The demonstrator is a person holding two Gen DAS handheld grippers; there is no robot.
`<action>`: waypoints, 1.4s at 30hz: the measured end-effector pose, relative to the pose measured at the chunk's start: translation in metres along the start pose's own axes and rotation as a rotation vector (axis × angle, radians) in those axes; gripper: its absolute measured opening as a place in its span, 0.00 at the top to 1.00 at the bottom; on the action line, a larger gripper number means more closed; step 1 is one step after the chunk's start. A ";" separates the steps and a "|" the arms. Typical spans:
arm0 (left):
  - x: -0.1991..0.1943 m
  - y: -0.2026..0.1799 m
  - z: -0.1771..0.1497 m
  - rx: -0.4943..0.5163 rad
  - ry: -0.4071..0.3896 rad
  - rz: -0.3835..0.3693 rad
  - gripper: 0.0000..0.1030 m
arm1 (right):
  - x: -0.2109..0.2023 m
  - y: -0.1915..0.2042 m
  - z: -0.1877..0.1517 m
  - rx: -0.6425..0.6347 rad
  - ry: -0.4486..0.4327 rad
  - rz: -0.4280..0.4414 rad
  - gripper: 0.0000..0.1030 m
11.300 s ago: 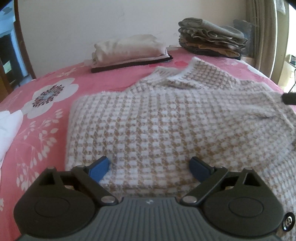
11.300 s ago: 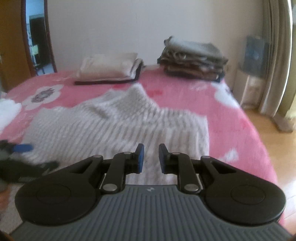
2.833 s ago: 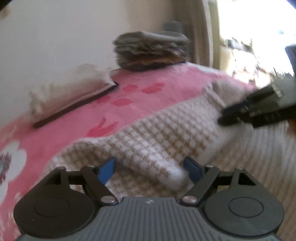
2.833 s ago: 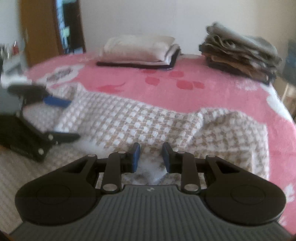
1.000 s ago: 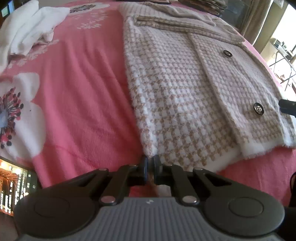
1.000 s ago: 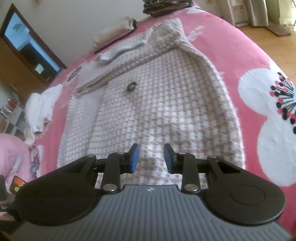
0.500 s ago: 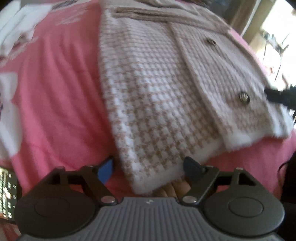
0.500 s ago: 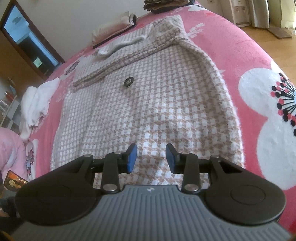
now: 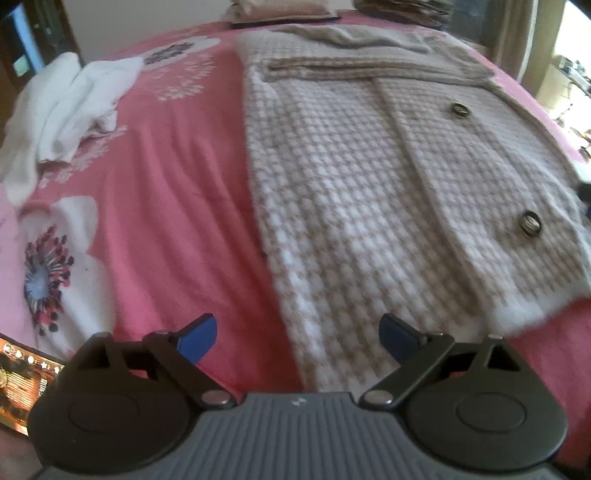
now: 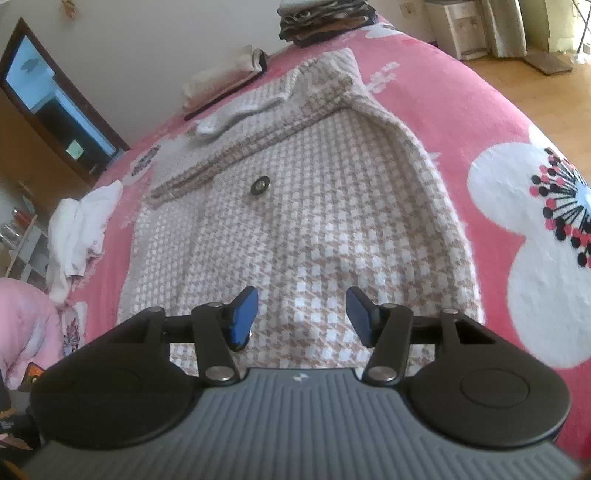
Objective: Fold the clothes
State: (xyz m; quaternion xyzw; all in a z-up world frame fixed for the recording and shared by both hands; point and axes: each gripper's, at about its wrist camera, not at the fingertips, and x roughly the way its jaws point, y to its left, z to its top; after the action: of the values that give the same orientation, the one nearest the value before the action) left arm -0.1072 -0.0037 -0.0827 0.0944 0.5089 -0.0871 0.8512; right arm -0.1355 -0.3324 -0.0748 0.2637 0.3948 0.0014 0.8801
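A beige-and-white houndstooth cardigan [image 9: 354, 192] with dark buttons lies flat on the pink flowered bedspread [image 9: 177, 206], its sleeves folded in across the top. My left gripper [image 9: 297, 338] hovers over the cardigan's near left hem corner; its jaws are opening wide and the pads press on nothing. In the right wrist view the same cardigan [image 10: 325, 206] spreads ahead. My right gripper [image 10: 302, 314] hangs above the near hem, jaws opening, with cloth below them and none gripped.
A crumpled white garment [image 9: 62, 107] lies on the bed to the left. Folded stacks [image 10: 325, 18] and a folded pile [image 10: 225, 85] sit at the far edge by the wall. A phone [image 9: 22, 373] lies at the near left. Wooden floor [image 10: 535, 85] lies past the bed's right side.
My left gripper, shut at the hem corner a second ago, has spread wide and let the hem go. My right gripper's jaws have widened too. The cardigan lies still.
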 end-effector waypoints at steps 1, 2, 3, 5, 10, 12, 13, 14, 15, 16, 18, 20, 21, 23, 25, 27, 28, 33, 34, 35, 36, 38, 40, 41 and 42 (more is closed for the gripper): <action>0.005 -0.003 0.003 -0.002 0.005 0.009 0.07 | 0.001 0.000 0.000 0.002 0.006 -0.006 0.48; 0.010 -0.007 0.006 -0.004 0.010 0.018 0.07 | 0.003 -0.001 0.000 0.003 0.011 -0.014 0.47; 0.015 -0.009 0.007 -0.009 0.022 0.028 0.07 | 0.003 -0.001 0.000 0.004 0.015 -0.021 0.46; 0.023 -0.013 0.008 -0.021 0.039 0.050 0.05 | 0.005 -0.002 0.000 0.005 0.018 -0.035 0.43; 0.029 -0.015 0.006 -0.048 0.041 0.087 0.00 | 0.010 -0.006 -0.002 0.023 0.042 -0.066 0.38; 0.029 -0.012 0.006 -0.078 0.056 0.079 0.00 | 0.014 -0.007 -0.002 0.025 0.060 -0.080 0.37; 0.029 -0.011 0.006 -0.092 0.063 0.077 0.00 | 0.015 -0.006 -0.003 0.024 0.066 -0.086 0.37; 0.029 -0.009 0.007 -0.106 0.068 0.075 0.00 | 0.016 -0.006 -0.003 0.020 0.068 -0.090 0.36; 0.029 -0.009 0.006 -0.109 0.069 0.077 0.00 | 0.016 -0.005 -0.003 0.015 0.068 -0.094 0.35; 0.030 -0.009 0.006 -0.113 0.069 0.079 0.00 | 0.016 -0.004 -0.003 0.009 0.066 -0.097 0.34; 0.030 -0.009 0.006 -0.116 0.070 0.081 0.00 | 0.014 -0.004 -0.003 0.002 0.060 -0.104 0.28; 0.030 -0.009 0.005 -0.120 0.070 0.080 0.00 | 0.012 -0.005 -0.003 0.007 0.054 -0.109 0.23; 0.030 -0.009 0.005 -0.122 0.068 0.080 0.00 | 0.012 -0.005 -0.002 0.012 0.052 -0.113 0.22; 0.030 -0.009 0.004 -0.125 0.063 0.078 0.00 | 0.011 -0.006 -0.001 0.025 0.052 -0.125 0.21; 0.030 -0.010 0.003 -0.124 0.057 0.080 0.00 | 0.011 -0.006 0.000 0.036 0.051 -0.139 0.21; 0.031 -0.010 0.001 -0.120 0.051 0.081 0.00 | 0.010 -0.007 0.000 0.049 0.051 -0.152 0.21; 0.031 -0.010 0.001 -0.122 0.049 0.079 0.00 | 0.010 -0.007 0.001 0.056 0.052 -0.155 0.21; 0.029 -0.003 0.001 -0.133 0.062 0.051 0.00 | 0.010 -0.005 -0.002 0.099 0.080 -0.096 0.21; 0.027 -0.001 0.001 -0.132 0.060 0.043 0.00 | 0.009 -0.004 -0.003 0.113 0.092 -0.056 0.21; 0.026 0.002 0.000 -0.131 0.065 0.032 0.00 | 0.008 -0.003 -0.004 0.131 0.106 -0.002 0.21; 0.024 0.004 -0.001 -0.129 0.071 0.021 0.00 | 0.007 -0.001 -0.007 0.149 0.116 0.045 0.21; 0.022 0.011 -0.003 -0.133 0.091 -0.016 0.00 | 0.004 0.004 -0.014 0.196 0.135 0.144 0.21; 0.019 0.019 -0.007 -0.143 0.109 -0.067 0.00 | 0.006 0.009 -0.026 0.249 0.168 0.208 0.21; 0.016 0.021 -0.009 -0.149 0.104 -0.089 0.00 | 0.009 0.011 -0.034 0.283 0.195 0.233 0.21; 0.013 0.024 -0.011 -0.154 0.100 -0.111 0.00 | 0.013 0.013 -0.042 0.316 0.225 0.257 0.21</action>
State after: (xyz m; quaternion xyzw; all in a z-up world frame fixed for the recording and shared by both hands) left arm -0.1043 0.0217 -0.0970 0.0046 0.5604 -0.0900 0.8233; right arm -0.1529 -0.2990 -0.1004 0.4445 0.4488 0.0812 0.7710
